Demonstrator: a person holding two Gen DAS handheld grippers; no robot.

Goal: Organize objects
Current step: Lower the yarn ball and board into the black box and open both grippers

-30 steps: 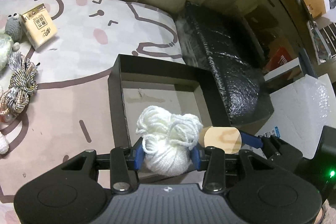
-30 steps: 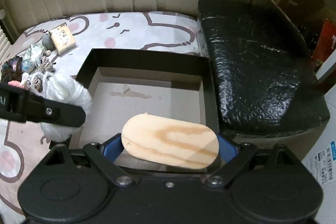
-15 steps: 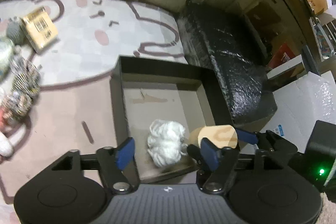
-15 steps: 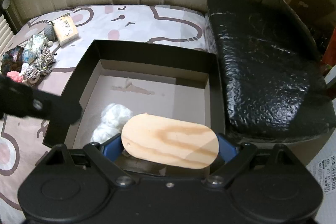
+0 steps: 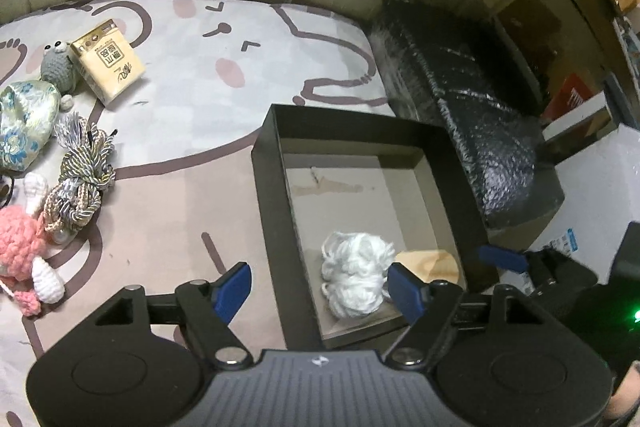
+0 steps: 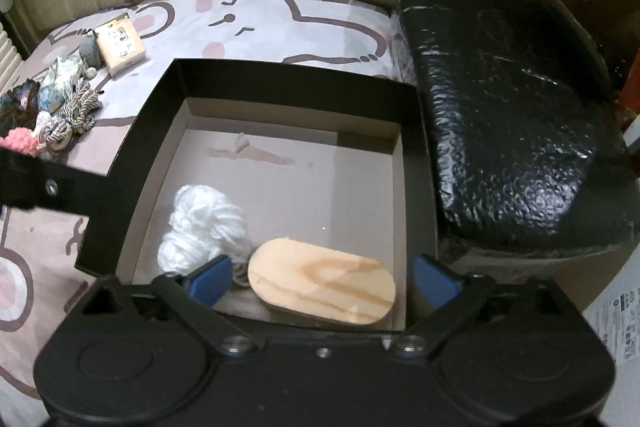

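Observation:
A black open box (image 5: 266, 195) (image 6: 132, 155) sits on a patterned mat. A white yarn ball (image 5: 354, 279) (image 6: 204, 223) lies at the box's near left. An oval wooden block (image 6: 322, 281) (image 5: 430, 263) lies beside it at the near right. My left gripper (image 5: 322, 287) is open and empty above the box's near left edge. My right gripper (image 6: 322, 279) is open, its blue pads either side of the wooden block, apart from it.
On the mat to the left lie a yellow tissue pack (image 5: 108, 61), a grey crochet toy (image 5: 58, 67), a floral pouch (image 5: 24, 123), a braided cord bundle (image 5: 82, 175) and a pink crochet toy (image 5: 20, 247). A black wrapped bundle (image 6: 508, 115) lies right of the box.
My left gripper opened and dropped the white yarn ball into the box. My right gripper opened and let the wooden block down into the box beside it.

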